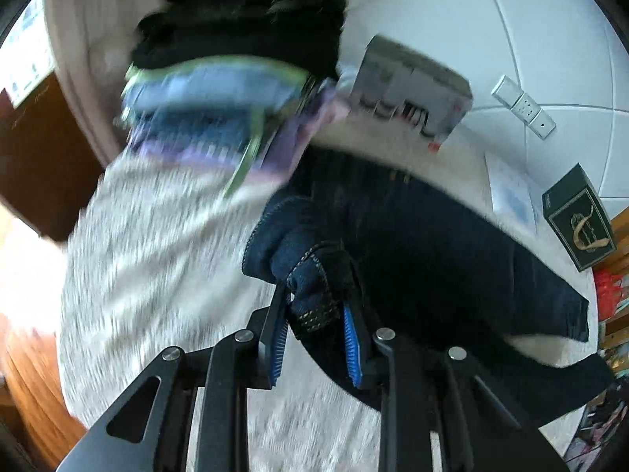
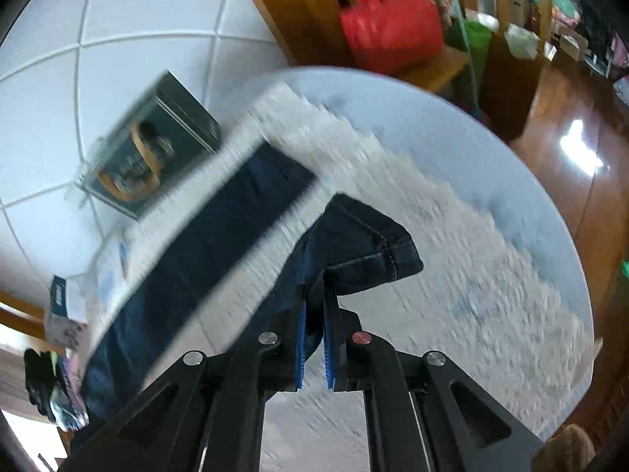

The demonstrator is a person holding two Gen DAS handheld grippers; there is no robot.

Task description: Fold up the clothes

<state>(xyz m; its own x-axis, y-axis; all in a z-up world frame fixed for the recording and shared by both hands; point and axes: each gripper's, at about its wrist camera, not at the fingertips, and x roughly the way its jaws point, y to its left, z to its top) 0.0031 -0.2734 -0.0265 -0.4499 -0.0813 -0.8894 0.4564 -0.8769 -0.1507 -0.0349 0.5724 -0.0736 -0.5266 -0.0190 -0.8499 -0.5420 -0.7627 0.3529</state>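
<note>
Dark blue jeans (image 1: 432,244) lie across a round table covered in pale speckled cloth (image 1: 149,275). My left gripper (image 1: 318,295) is shut on the thick waistband end of the jeans, which bunches up between the blue pads (image 1: 350,338). In the right wrist view my right gripper (image 2: 314,295) is shut on a hemmed leg end of the jeans (image 2: 365,244), lifted off the cloth. The other leg (image 2: 204,244) lies flat, stretching away to the left. Both views are blurred.
A pile of folded clothes (image 1: 220,118), black on top, sits at the table's far side beside a grey box (image 1: 412,86). A dark green box (image 1: 578,216) (image 2: 153,149) stands by the white tiled wall. A red bag (image 2: 389,23) rests on wooden furniture beyond the table edge.
</note>
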